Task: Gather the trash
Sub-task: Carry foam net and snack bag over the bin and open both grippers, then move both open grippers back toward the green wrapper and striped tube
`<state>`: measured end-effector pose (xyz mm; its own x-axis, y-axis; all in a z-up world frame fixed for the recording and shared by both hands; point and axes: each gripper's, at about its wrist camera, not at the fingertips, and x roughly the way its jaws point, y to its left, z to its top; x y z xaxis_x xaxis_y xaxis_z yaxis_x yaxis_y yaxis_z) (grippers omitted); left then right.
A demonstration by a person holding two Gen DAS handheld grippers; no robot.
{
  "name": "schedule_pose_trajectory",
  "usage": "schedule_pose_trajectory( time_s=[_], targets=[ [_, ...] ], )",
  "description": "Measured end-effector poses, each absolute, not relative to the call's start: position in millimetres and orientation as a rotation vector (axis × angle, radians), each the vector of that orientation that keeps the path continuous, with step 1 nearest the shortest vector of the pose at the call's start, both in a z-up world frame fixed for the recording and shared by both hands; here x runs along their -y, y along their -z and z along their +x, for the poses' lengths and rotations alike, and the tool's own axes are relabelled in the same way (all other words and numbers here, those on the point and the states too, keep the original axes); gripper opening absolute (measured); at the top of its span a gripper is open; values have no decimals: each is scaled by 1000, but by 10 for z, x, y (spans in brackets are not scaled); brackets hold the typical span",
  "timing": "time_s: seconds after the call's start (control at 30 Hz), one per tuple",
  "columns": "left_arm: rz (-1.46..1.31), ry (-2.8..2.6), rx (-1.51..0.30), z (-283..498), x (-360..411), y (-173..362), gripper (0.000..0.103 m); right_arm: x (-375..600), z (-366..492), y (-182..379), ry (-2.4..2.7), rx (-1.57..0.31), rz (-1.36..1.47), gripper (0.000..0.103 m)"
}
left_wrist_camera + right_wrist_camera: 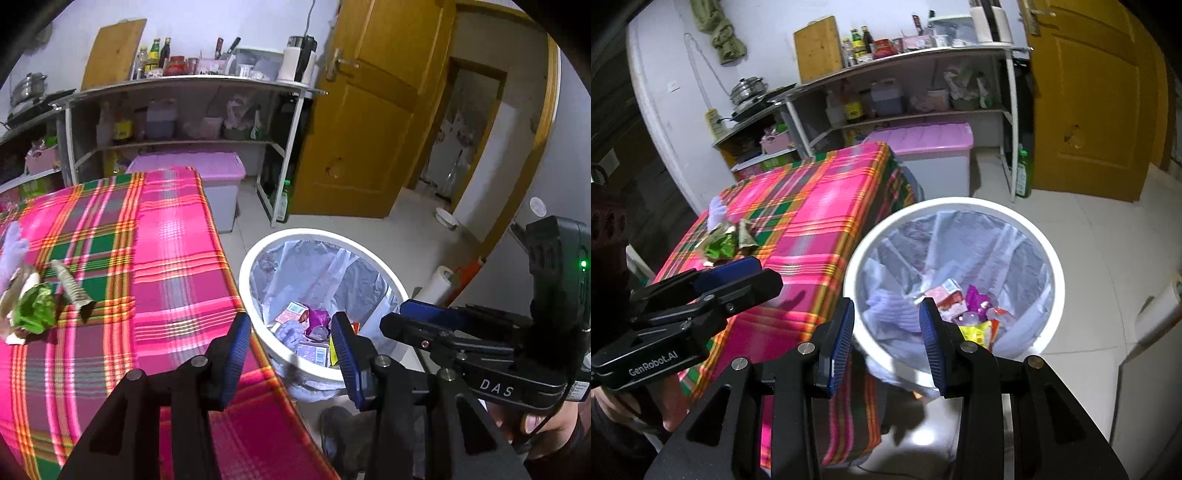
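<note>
The left gripper (290,343) hangs over the gap between table edge and bin, blue pads apart with nothing between them; the right gripper (886,334) sits beside it above the white lined trash bin (1052,266), its jaws likewise apart and empty. The bin already holds cartons, a purple wrapper and a pale cloth-like wad. What remains lies in a small heap at the far left side of the plaid tablecloth (173,258): a crumpled green foil wrapper (37,308), a pleated paper piece (72,284) and something pale lavender (13,245), perhaps a glove. All look light, soft and crushable, the foil probably slippery, so a pinch on a raised crease should hold better than a flat face. The pleated piece is the only long one; its axis runs diagonally across the cloth, the dark end nearer the grippers.
</note>
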<state>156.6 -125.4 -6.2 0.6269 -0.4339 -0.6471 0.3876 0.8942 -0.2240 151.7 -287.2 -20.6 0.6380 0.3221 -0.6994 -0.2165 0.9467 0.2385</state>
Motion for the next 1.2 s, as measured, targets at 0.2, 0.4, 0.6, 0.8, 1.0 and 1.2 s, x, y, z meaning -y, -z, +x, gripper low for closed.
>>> schedule_pose_trajectory(
  time_s=[0.2,0.4,0.6,0.8,1.0,1.2],
  targets=[
    [-65,436,-727,1377,1082,-34,45,2695,1409,98,-337,-801,109,38],
    [-69,394,-702,1218,879,-86,45,2532,1335,51,-371,-790,82,38],
    [-86,356,-683,1085,684,-121,45,2383,1288,9,-413,-776,61,38],
    [-100,313,-676,1018,511,-117,45,2274,1286,7,-456,-772,59,38],
    [-115,262,-675,947,305,-93,45,2152,1304,10,-496,-776,55,41],
    [-139,200,-675,913,53,-89,45,2021,1348,-4,-530,-770,42,45]
  ],
)
